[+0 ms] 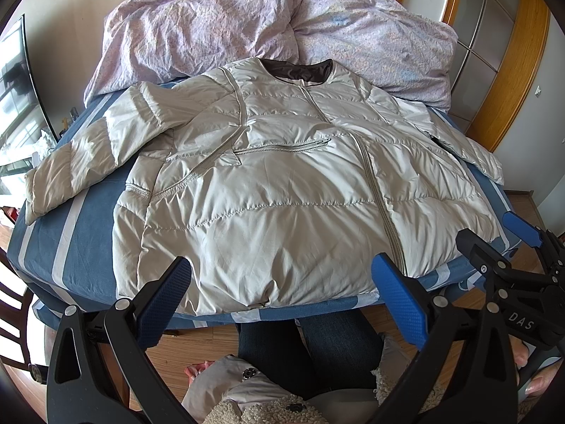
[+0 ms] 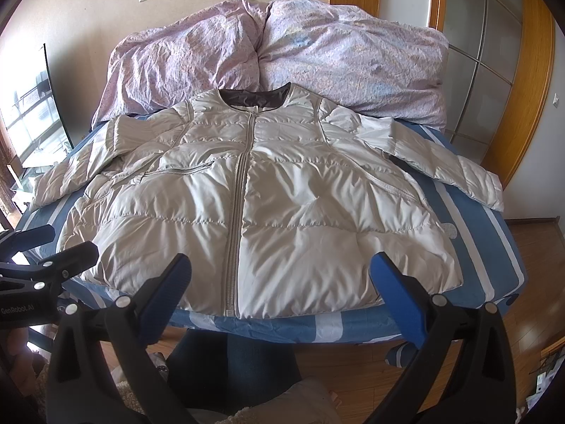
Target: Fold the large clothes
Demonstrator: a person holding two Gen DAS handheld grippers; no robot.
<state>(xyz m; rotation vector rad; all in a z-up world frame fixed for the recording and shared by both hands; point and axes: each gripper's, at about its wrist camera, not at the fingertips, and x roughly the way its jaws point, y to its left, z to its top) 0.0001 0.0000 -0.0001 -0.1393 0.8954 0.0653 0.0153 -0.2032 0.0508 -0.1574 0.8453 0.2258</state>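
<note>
Jacket: a pale grey quilted puffer jacket [image 1: 282, 183] lies face up on the bed, zipped shut, filling the middle of both views; its dark-lined collar [image 1: 300, 69] points to 12 o'clock and its hem to 6 o'clock, at the near edge of the bed.
Sleeves: one sleeve [image 1: 81, 162] runs out toward 9 o'clock, bent at the elbow, its cuff near the bed's edge; the other sleeve [image 2: 455, 173] stretches toward 3 o'clock across the sheet.
Bed sheet: blue with white stripes [image 2: 483, 247], showing around the jacket at 3, 6 and 9 o'clock.
Duvet: a crumpled pink floral duvet [image 2: 282, 53] is heaped at 12 o'clock, touching the collar end of the jacket.
Left gripper: [image 1: 282, 293] spread wide, blue-padded fingers [image 1: 399, 304] apart at 5 and 7 o'clock, hanging over the hem and holding nothing.
Right gripper: [image 2: 279, 289] likewise spread wide and holding nothing, over the hem at 6 o'clock; in the left wrist view its blue tip shows at 4 o'clock, just beside the jacket's corner.
Person: dark trouser legs [image 1: 317, 349] stand at 6 o'clock against the bed's near edge, on a wooden floor [image 2: 353, 371].
Room: a wooden door frame [image 2: 529, 88] at 2 o'clock.
</note>
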